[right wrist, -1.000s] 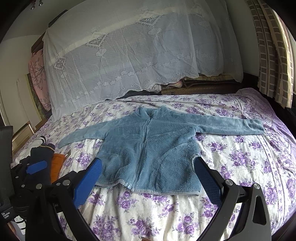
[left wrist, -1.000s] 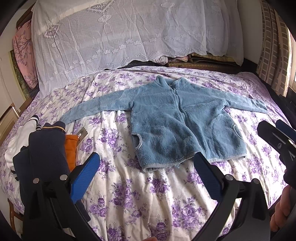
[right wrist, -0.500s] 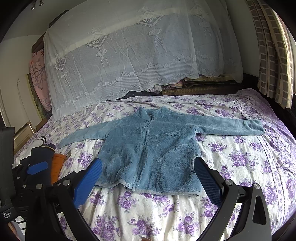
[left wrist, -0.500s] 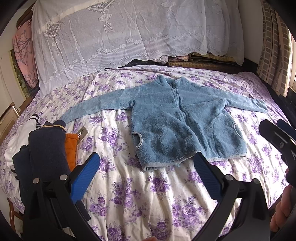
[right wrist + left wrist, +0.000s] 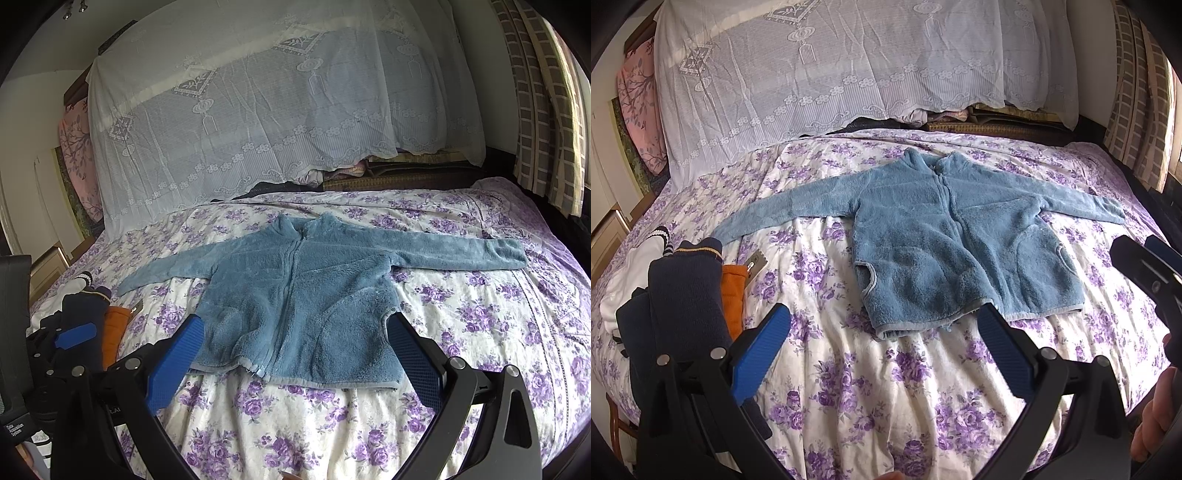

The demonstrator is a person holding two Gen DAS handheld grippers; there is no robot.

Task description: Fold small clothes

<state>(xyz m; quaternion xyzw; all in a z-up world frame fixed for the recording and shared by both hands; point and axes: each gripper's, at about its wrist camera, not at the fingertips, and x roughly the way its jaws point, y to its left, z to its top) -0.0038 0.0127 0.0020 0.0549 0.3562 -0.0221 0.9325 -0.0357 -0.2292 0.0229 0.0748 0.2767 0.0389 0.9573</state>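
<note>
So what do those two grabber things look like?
Each gripper is a black plastic frame with silver bolts and two fingers tipped with ribbed blue pads. The left gripper and right gripper look the same. Small white lettering sits on the left gripper's body, too small to read. A bare hand shows; no sleeve.

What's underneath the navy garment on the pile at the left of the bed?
Under the navy garment an orange piece and a white one stick out at its sides; anything directly beneath is covered.

White lace cloth (image 5: 280, 122) hides whatever lies stacked behind it.
</note>
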